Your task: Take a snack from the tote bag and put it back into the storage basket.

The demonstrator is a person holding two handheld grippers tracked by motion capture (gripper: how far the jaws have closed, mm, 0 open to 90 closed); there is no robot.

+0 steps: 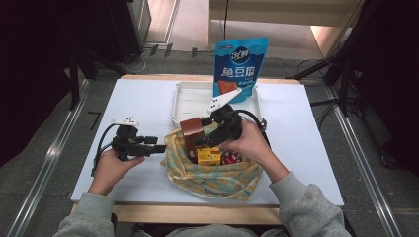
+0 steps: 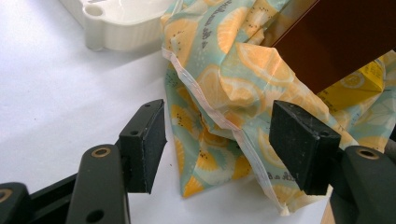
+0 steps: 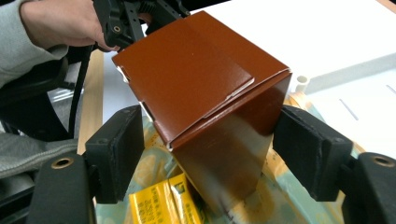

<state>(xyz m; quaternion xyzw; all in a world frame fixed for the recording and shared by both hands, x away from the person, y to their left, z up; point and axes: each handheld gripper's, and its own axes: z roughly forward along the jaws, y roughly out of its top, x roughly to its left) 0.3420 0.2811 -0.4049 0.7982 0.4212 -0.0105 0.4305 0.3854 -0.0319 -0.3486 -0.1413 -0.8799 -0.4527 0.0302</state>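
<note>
A brown box (image 3: 205,93) is seen standing tilted in the mouth of a lemon-print cloth bag (image 1: 217,178) near the front edge of the white table (image 1: 143,98). The box lies between the pads of the right gripper (image 3: 208,156), whose jaws are spread wide; a gap is visible beside the left pad, while the right pad sits at the box's edge (whether it touches cannot be told). A yellow carton (image 1: 209,156) and a red tin (image 1: 230,158) are held inside the bag below the box. The left gripper (image 2: 217,147) is kept wide open with nothing held, the bag's hemmed edge lying between and beyond its pads. A white tray (image 1: 190,101) and a blue snack pouch (image 1: 240,66) are placed behind the bag.
</note>
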